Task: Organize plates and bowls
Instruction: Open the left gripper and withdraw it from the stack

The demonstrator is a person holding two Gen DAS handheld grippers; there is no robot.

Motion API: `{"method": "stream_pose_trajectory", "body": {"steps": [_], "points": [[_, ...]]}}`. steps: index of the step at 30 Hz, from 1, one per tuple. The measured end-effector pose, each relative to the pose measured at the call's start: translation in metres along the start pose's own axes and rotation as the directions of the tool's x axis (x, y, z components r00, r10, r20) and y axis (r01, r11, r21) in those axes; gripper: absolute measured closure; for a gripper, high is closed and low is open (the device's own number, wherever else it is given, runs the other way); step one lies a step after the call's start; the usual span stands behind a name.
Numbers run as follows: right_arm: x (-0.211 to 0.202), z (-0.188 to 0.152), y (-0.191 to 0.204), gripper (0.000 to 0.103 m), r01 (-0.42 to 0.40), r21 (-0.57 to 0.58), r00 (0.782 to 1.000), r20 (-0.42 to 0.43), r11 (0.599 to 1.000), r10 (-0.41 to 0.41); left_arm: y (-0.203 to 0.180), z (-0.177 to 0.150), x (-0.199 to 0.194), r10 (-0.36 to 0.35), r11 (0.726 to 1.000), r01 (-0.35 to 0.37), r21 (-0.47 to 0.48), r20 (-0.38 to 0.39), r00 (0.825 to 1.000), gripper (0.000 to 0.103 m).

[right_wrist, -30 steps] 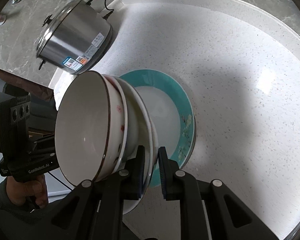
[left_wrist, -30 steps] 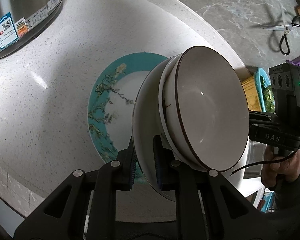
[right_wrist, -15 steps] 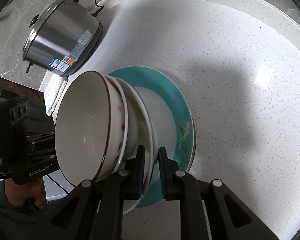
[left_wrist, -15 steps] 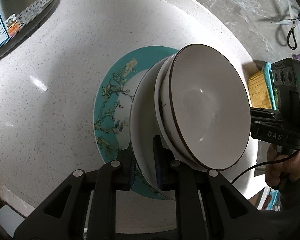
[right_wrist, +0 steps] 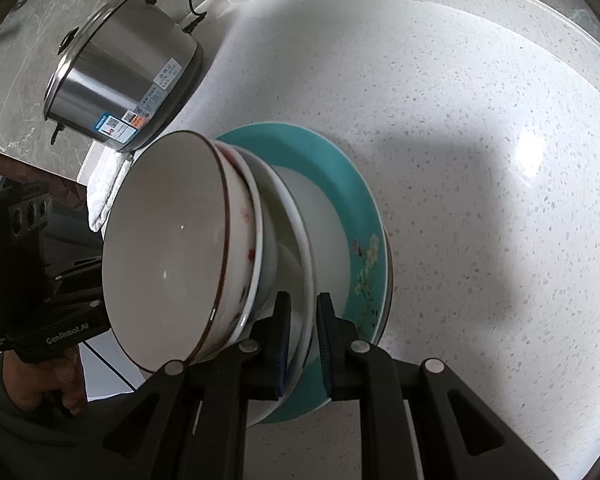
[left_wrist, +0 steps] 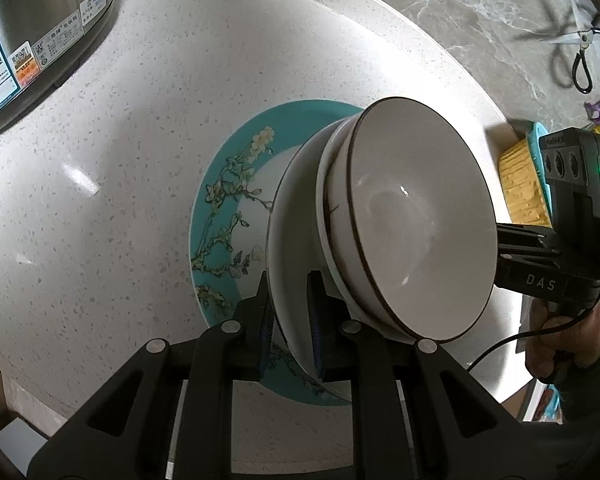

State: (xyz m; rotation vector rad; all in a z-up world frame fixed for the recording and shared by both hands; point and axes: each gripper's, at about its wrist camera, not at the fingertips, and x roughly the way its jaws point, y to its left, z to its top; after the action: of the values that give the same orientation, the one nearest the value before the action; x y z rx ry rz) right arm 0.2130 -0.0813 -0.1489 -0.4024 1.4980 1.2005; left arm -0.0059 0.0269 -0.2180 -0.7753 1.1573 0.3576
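Observation:
A white plate carries two nested white bowls with dark rims. My left gripper is shut on one edge of the white plate. My right gripper is shut on its opposite edge, with the bowls stacked on it. The stack sits just over a teal flowered plate on the white speckled counter; the teal plate also shows in the right wrist view. Whether the stack touches the teal plate I cannot tell.
A steel rice cooker stands at the counter's far corner, beside a white cloth; it also shows in the left wrist view. Scissors hang on the marble wall. A yellow and teal brush lies past the counter's edge.
Both grippers have carried the white plate and bowls over the teal plate and lower toward it. The teal plate now lies directly behind the stack.

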Motion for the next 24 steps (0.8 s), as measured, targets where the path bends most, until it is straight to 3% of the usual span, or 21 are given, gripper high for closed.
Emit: {"method": "stream_pose_trajectory", "body": {"steps": [7, 9, 10, 12, 15, 17, 19, 20, 21, 23, 24], "points": [[-0.003, -0.005, 0.002, 0.083, -0.006, 0.002, 0.999, 0.032, 1.000, 0.006, -0.003, -0.004, -0.015, 0.021, 0.999, -0.023, 0.034, 0.033, 0.999, 0.087], [-0.008, -0.008, 0.002, 0.081, 0.002, 0.013, 0.999, 0.052, 1.000, -0.003, -0.002, -0.004, -0.022, 0.026, 0.999, -0.028, 0.044, 0.044, 0.999, 0.080], [-0.012, -0.010, 0.002, 0.076, 0.013, 0.021, 0.998, 0.062, 1.000, -0.015, -0.001, -0.004, -0.026, 0.029, 0.998, -0.032, 0.050, 0.047, 0.998, 0.075], [-0.021, -0.015, 0.000, 0.067, 0.028, 0.045, 0.996, 0.086, 0.999, -0.032, 0.002, -0.005, -0.035, 0.051, 0.996, -0.055, 0.067, 0.056, 0.997, 0.050], [-0.039, -0.029, -0.006, 0.048, 0.044, 0.099, 0.989, 0.136, 0.994, -0.057, 0.007, -0.007, -0.052, 0.054, 0.993, -0.062, 0.102, 0.082, 0.995, 0.029], [-0.053, -0.044, -0.011, 0.020, 0.033, 0.144, 0.981, 0.183, 0.989, -0.060, 0.007, -0.006, -0.064, 0.068, 0.987, -0.084, 0.137, 0.120, 0.990, 0.028], [-0.066, -0.058, -0.013, 0.017, 0.036, 0.189, 0.969, 0.233, 0.981, -0.080, 0.005, -0.002, -0.077, 0.081, 0.979, -0.111, 0.173, 0.173, 0.982, 0.015], [-0.072, -0.065, -0.013, 0.016, 0.046, 0.216, 0.962, 0.255, 0.975, -0.102, 0.004, -0.001, -0.083, 0.080, 0.975, -0.119, 0.187, 0.204, 0.976, 0.001], [-0.077, -0.071, -0.011, 0.014, 0.054, 0.234, 0.955, 0.273, 0.971, -0.119, 0.001, 0.002, -0.090, 0.073, 0.972, -0.122, 0.203, 0.234, 0.970, 0.000], [-0.088, -0.086, -0.004, 0.000, 0.070, 0.274, 0.933, 0.323, 0.959, -0.160, -0.010, 0.006, -0.100, 0.086, 0.959, -0.151, 0.241, 0.261, 0.961, 0.000], [-0.091, -0.091, 0.000, 0.000, 0.071, 0.288, 0.925, 0.340, 0.955, -0.171, -0.018, 0.006, -0.104, 0.101, 0.948, -0.178, 0.265, 0.280, 0.955, 0.000]]}}
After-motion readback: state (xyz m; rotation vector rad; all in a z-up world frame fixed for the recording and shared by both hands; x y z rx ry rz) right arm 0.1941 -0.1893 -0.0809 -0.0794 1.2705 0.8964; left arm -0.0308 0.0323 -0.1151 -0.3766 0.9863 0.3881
